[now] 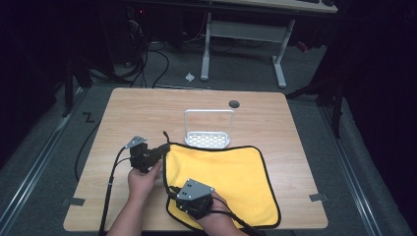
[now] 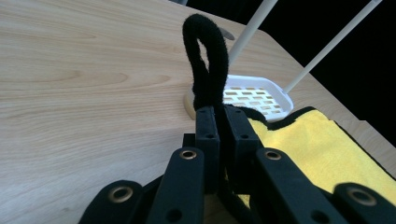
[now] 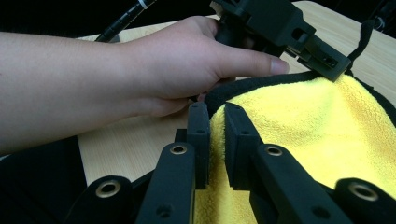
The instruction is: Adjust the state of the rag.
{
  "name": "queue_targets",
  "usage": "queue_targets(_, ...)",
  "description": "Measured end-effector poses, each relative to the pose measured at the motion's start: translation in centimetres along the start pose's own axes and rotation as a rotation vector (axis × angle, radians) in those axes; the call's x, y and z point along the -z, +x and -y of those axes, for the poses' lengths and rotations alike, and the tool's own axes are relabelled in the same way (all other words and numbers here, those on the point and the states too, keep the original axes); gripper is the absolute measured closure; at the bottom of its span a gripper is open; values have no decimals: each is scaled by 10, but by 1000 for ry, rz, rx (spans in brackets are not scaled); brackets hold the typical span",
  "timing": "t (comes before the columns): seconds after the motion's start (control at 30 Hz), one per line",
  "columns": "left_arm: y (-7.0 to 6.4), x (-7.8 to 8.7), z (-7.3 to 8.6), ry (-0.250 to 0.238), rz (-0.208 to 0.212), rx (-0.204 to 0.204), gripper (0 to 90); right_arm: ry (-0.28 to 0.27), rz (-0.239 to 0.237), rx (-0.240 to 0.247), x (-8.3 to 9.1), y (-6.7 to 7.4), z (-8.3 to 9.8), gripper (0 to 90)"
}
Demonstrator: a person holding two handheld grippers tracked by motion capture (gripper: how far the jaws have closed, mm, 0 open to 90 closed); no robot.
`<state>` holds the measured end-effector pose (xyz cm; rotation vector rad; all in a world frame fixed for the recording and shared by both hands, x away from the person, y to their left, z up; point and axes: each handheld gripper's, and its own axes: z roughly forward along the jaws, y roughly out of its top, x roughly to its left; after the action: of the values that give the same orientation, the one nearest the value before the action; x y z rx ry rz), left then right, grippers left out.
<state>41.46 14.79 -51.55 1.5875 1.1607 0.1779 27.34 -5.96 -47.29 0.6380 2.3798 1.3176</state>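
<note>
The left gripper (image 2: 219,122) has its jaws closed on the black hanging loop (image 2: 205,56) at the far left corner of the yellow cloth (image 1: 226,172), the loop standing up above the jaw tips in the left gripper view; holding it there pins that corner by its sturdiest point, probably so the cloth can be lifted or folded without slipping. The right gripper (image 3: 215,135) has its jaws pressed together on the near left part of the same cloth, a ridge of yellow pile pinched up between them, just beside the black-bound edge. With both tongs on the cloth's left side, one ahead of the other, the likely aim is to carry that side across toward the right or raise it off the wooden table (image 1: 128,113). The cloth lies flat to the right of both tongs, its far edge touching the base of a white perforated rack (image 1: 208,132) that stands just beyond the left gripper. The person's left hand (image 3: 187,70) sits close above the right gripper's jaws, so room between the tongs is tight. To the right of the cloth a strip of bare table remains, and its near hem runs close to the table's near edge, where a pull could drag it over.
</note>
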Motion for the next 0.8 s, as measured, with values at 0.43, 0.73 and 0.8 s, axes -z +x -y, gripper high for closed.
queue_targets(0.43,28,49,0,-55,-62,35,852,-11,-56,59,-30,27,-28,825)
queue_targets(0.73,45,97,-4,-74,-138,21,852,-44,-111,95,-52,54,-54,825)
queue_targets(0.8,43,98,-5,-83,-136,15,852,-49,-114,95,-52,55,-55,825)
